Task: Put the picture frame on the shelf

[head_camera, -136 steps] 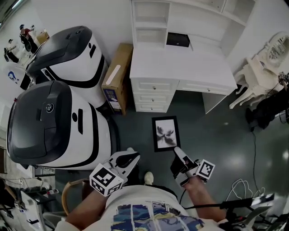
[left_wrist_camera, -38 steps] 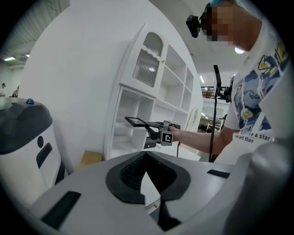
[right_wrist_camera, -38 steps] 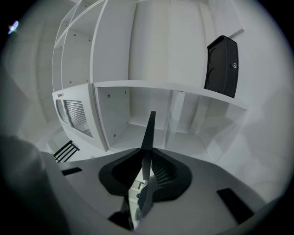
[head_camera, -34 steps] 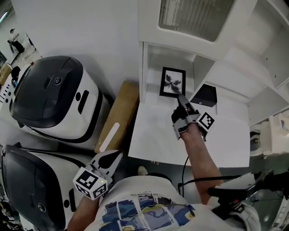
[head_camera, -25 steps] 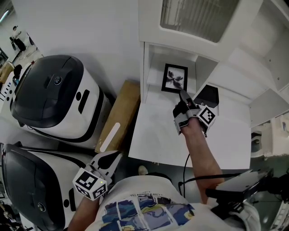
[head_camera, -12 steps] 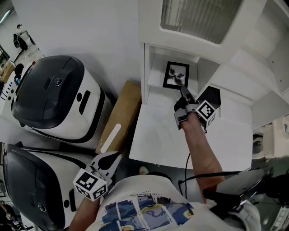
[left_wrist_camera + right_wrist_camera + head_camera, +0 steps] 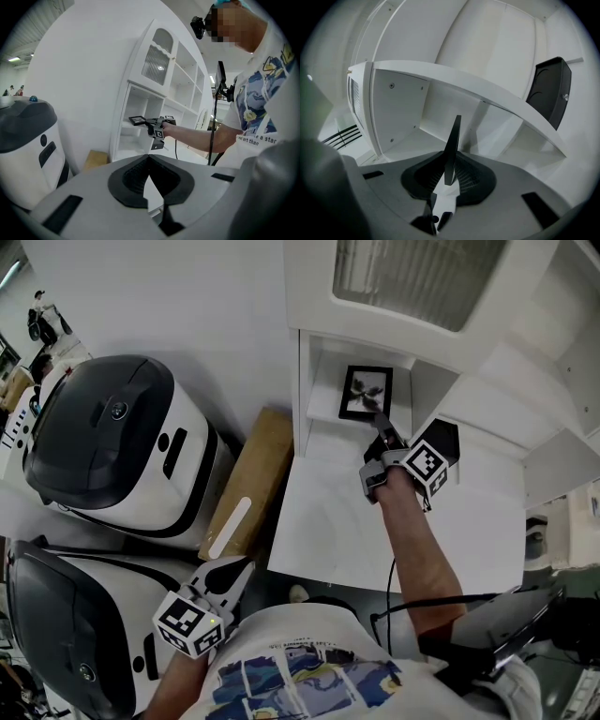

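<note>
Gripping the frame (image 7: pixel 366 392) in the right tool (image 7: pixel 380 424), jaws narrow and pressed on its thin lower edge. Holding it inside the left cubby of the white unit, over the shelf (image 7: pixel 323 409), picture side up toward the head camera. Cannot tell whether touching the shelf board or just clear of it. In the right gripper view, showing the frame (image 7: pixel 453 145) edge-on as a dark sliver, rising from between the pads of the right tool (image 7: pixel 447 176), with white cubby walls behind. From the left gripper view, showing the frame (image 7: pixel 137 120) as a small dark slab, held nearly level at the mouth of the cubby, with the bare forearm reaching out behind it.

Carrying the left tool (image 7: pixel 239 570) low by the waist, well apart from the unit and pointed toward it. Showing the left tool (image 7: pixel 149 161) with tips together and nothing between them.

Below the cubby, a bare white worktop (image 7: pixel 347 512). On it to the right, a black case (image 7: pixel 441 439), just beside the right tool's marker cube. Above, a ribbed-glass door (image 7: pixel 403 277). Left of the unit, on the floor, a cardboard box (image 7: pixel 246 482) by the wall. Further left, one white-and-black machine (image 7: pixel 103 442) and a second machine (image 7: pixel 66 624) nearer the person.
</note>
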Demonstrator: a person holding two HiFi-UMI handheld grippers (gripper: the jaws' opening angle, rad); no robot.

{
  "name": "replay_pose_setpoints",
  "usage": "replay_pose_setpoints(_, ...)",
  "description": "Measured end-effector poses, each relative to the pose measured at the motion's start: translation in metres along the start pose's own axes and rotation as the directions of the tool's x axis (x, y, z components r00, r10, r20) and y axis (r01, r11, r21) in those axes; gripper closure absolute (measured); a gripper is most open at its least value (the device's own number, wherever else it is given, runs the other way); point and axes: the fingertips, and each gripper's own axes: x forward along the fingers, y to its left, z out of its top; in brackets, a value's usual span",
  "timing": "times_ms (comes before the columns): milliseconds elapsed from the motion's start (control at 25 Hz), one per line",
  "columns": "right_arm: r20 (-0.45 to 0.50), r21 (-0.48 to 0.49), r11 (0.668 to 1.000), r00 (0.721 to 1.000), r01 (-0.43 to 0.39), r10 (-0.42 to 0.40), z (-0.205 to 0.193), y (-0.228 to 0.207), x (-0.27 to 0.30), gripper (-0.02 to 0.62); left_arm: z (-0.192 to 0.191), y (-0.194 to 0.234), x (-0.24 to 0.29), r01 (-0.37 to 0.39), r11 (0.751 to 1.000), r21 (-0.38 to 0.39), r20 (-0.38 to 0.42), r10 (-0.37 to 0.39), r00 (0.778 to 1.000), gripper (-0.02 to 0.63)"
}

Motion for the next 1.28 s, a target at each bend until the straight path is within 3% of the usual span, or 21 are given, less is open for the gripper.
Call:
replay_pose_setpoints(680,0.008,-0.228,0.971,0.997,0.076,-0.076,0.0070,0.0028,0.0089,0.485,-0.0023,0.0051,-0.0009,0.005,1.000,-0.009,-0.005,-0.005,1.000,0.592)
replay_pose_setpoints(1120,0.015,-0.476,0.869,0.989,0.137,-0.147,0.0089,0.0078,0.0098,0.459,-0.0002,0.0072,0.0030,0.018,1.000,-0.007,-0.010,-0.018,1.000,0.592)
replay_pose_setpoints(1280,0.020,-0.514,0.842,0.984,0.161,-0.176,0.0090,0.0012,0.0083,0.443,0.0002,0.0091,0.0032,0.021,1.000,-0.014,-0.012,-0.021,1.000,0.592)
